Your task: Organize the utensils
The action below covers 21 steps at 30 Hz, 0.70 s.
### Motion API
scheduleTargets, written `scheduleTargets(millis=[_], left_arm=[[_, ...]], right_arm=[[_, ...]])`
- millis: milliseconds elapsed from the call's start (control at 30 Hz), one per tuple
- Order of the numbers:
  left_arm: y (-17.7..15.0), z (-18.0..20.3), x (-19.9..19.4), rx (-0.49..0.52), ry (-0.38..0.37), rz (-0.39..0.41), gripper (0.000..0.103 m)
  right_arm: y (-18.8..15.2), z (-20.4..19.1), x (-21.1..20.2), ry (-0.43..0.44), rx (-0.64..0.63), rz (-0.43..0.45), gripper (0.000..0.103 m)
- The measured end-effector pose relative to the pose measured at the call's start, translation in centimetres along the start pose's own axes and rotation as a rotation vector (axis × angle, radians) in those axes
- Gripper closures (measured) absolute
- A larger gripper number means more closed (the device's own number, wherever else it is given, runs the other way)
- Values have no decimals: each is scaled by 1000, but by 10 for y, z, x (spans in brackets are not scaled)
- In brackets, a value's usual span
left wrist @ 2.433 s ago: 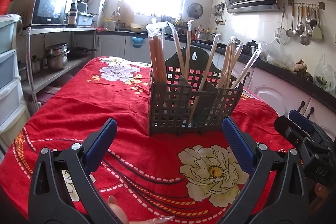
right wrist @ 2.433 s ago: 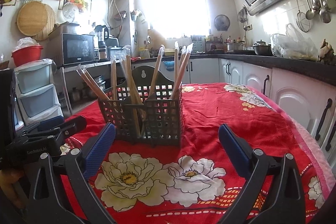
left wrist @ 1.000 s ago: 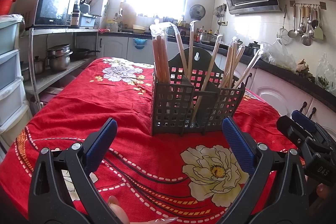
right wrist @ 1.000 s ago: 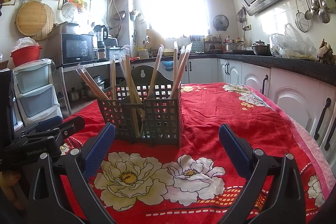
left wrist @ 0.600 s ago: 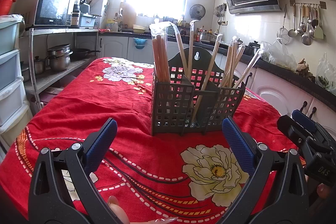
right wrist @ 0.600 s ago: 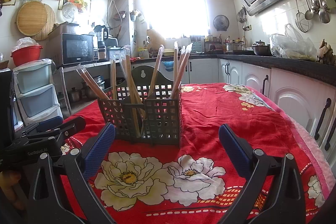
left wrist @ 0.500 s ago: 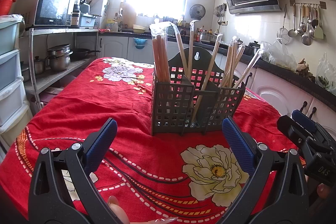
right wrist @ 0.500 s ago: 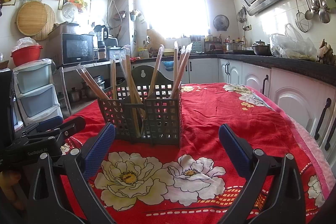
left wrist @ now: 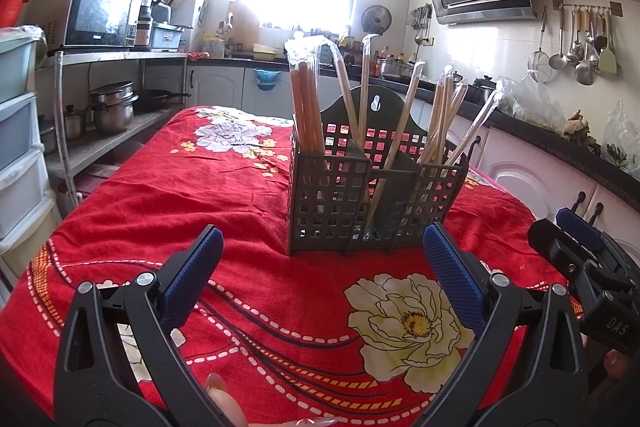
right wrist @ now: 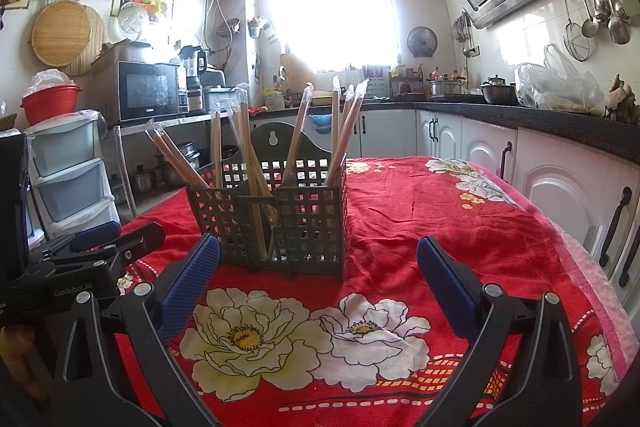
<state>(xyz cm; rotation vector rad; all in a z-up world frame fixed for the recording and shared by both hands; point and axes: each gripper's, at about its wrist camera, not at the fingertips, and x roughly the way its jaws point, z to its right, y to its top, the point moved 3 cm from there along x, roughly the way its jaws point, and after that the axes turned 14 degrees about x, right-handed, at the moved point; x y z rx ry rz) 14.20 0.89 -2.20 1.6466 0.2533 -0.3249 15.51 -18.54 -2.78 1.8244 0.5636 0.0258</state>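
A dark grey lattice utensil holder (left wrist: 372, 203) (right wrist: 276, 219) stands upright on the red flowered tablecloth (left wrist: 200, 195) (right wrist: 432, 219). Several plastic-wrapped wooden chopsticks (left wrist: 306, 107) (right wrist: 298, 131) lean in its compartments. My left gripper (left wrist: 323, 275) hangs open in front of the holder, nothing between its blue pads. My right gripper (right wrist: 318, 275) is open too, facing the holder from the other side and empty. Each gripper shows at the edge of the other's view: the right one (left wrist: 576, 251), the left one (right wrist: 96, 251). A fingertip (left wrist: 224, 399) shows at the bottom of the left wrist view.
A shelf with a microwave (left wrist: 98, 13), pots (left wrist: 112, 107) and plastic drawers (right wrist: 68, 171) runs along the left. White cabinets under a dark counter (right wrist: 560, 119) line the right, with ladles hanging on the wall (left wrist: 580, 43). Flat tablecloth surrounds the holder on all sides.
Since 2.4 s ago the left wrist view has shifted slightly, so the holder sits a little further right. Over the last second nothing has visibly moved; both grippers stay open.
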Motion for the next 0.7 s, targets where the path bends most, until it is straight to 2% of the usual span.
scheduleTargets(millis=[167,267,333,467,533,600,700], left_arm=[[0,-1,1,-9,-10,1,11],[-1,-2,8,-10,38,-37,11],[-1,-5,8,-23,35,-42,11],[-1,-19,5,-67,35,-69,11],[-1,-38,8,-78,47,-138,11],[-3,-63,15,-75,94,-224,11],[-15,-111,42,-59,189,-412,11]], right_arm=[[1,2,2,1,13,-7,7],[3,8,5,-5,38,-18,7],[4,12,6,-9,56,-30,7],[17,31,11,-46,111,-84,7],[27,49,18,-131,97,-120,7],[38,77,30,-277,77,-170,7],[41,131,65,-492,46,-337,7]])
